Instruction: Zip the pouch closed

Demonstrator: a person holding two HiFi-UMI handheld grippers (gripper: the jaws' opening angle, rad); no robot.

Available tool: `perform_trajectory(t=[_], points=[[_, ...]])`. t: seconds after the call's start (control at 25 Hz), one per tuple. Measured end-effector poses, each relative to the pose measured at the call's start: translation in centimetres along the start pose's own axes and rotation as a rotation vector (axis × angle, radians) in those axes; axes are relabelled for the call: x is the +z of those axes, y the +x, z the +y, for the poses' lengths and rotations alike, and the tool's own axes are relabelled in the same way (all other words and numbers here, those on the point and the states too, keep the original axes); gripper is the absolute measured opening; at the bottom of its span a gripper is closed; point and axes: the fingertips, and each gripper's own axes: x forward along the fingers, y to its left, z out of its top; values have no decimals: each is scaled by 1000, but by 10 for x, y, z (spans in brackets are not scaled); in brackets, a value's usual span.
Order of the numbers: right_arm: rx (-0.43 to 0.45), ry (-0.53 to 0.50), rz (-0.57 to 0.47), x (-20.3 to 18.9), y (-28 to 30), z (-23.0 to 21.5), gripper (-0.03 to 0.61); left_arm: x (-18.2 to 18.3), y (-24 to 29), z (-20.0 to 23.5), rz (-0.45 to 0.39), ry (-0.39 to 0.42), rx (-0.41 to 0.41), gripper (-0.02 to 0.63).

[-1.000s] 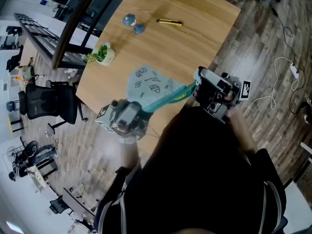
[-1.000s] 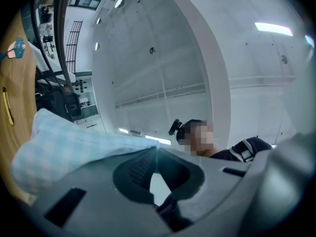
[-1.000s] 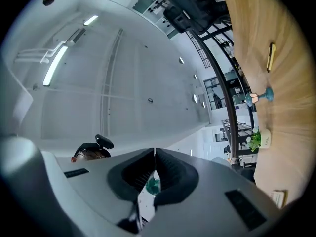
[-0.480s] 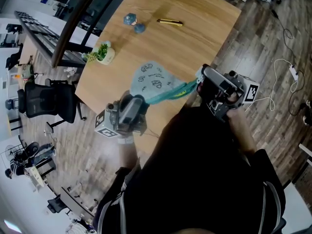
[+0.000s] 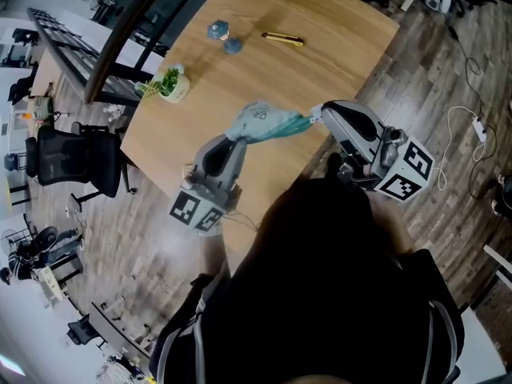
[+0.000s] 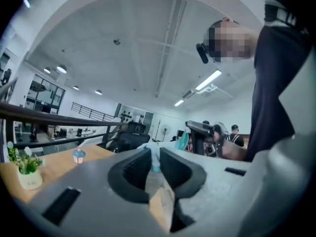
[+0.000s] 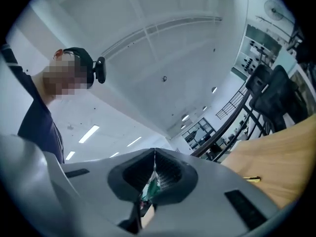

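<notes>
The light-blue printed pouch (image 5: pixel 262 121) is bunched and stretched over the wooden table (image 5: pixel 320 62) between my two grippers. My left gripper (image 5: pixel 234 139) has the pouch's left end; in the left gripper view (image 6: pixel 154 154) pale blue fabric (image 6: pixel 154 158) fills the narrow gap and the jaws are opening. My right gripper (image 5: pixel 314 116) is shut on the teal zipper end (image 5: pixel 298 123); in the right gripper view (image 7: pixel 154 169) teal fabric (image 7: pixel 148 191) is pinched between the pads. Whether the zipper is closed is hidden.
A small potted plant (image 5: pixel 170 86) stands at the table's left edge. Two blue trinkets (image 5: pixel 222 38) and a yellow pen-like object (image 5: pixel 282 38) lie at the far end. An office chair (image 5: pixel 76 162) stands left of the table. A white cable (image 5: pixel 468 122) lies on the floor.
Both grippers have rolled, their marker cubes now facing the camera. The left gripper moved in over the table. The pouch, spread flat before, is now bunched into a narrow band.
</notes>
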Motion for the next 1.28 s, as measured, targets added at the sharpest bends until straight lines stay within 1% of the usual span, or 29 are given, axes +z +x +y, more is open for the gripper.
perform_trajectory(t=[0.04, 0.08, 0.16, 0.24, 0.36, 0.4, 0.44, 0.52, 0.56, 0.64, 0.72, 0.76, 0.84, 0.92, 0.96, 1.04, 1.12, 1.2, 1.28], points=[[-5, 3, 3, 1, -1, -3, 15, 0, -1, 0, 1, -8, -7, 44], [-10, -1, 11, 1, -1, -5, 15, 0, -1, -1, 9, 0, -7, 49], [-21, -13, 27, -1, -2, -7, 15, -1, 0, -2, 35, 55, 13, 56], [-33, -26, 36, -4, -2, -8, 14, -2, 1, 0, 51, 119, 49, 70], [-51, -31, 32, -7, -2, -10, 15, 0, -2, 5, 41, 177, 97, 79], [-58, -30, 29, -8, -2, -12, 15, 0, -4, 7, 35, 188, 114, 102], [-66, -28, 26, -8, -3, -15, 15, 1, -6, 10, 35, 203, 134, 139], [-80, -24, 17, -6, -5, -20, 14, 0, -9, 18, 52, 241, 182, 240], [-89, -28, 11, -4, -5, -22, 14, 1, -10, 21, 59, 251, 204, 242], [-110, -53, 7, -1, -3, -23, 14, 4, -10, 24, 60, 245, 231, 242], [-125, -77, 6, -1, -1, -22, 14, 10, -5, 16, 63, 229, 219, 242], [-128, -84, 4, -3, 1, -21, 14, 14, 2, 7, 62, 214, 194, 241], [-124, -84, -6, -7, 5, -19, 15, 22, 23, -21, 53, 175, 120, 231], [-104, -62, -23, -10, 10, -15, 14, 23, 48, -50, 73, 170, 51, 218], [-93, -49, -34, -11, 12, -13, 14, 22, 58, -61, 89, 168, 31, 218], [-77, -31, -49, -12, 16, -11, 15, 24, 74, -73, 89, 137, 16, 215], [-70, -27, -47, -14, 18, -10, 14, 32, 83, -77, 62, 107, 19, 206], [-67, -31, -38, -17, 18, -9, 15, 38, 86, -77, 50, 107, 28, 191], [-54, -19, -44, -18, 18, -6, 14, 39, 87, -75, 55, 117, 33, 177]])
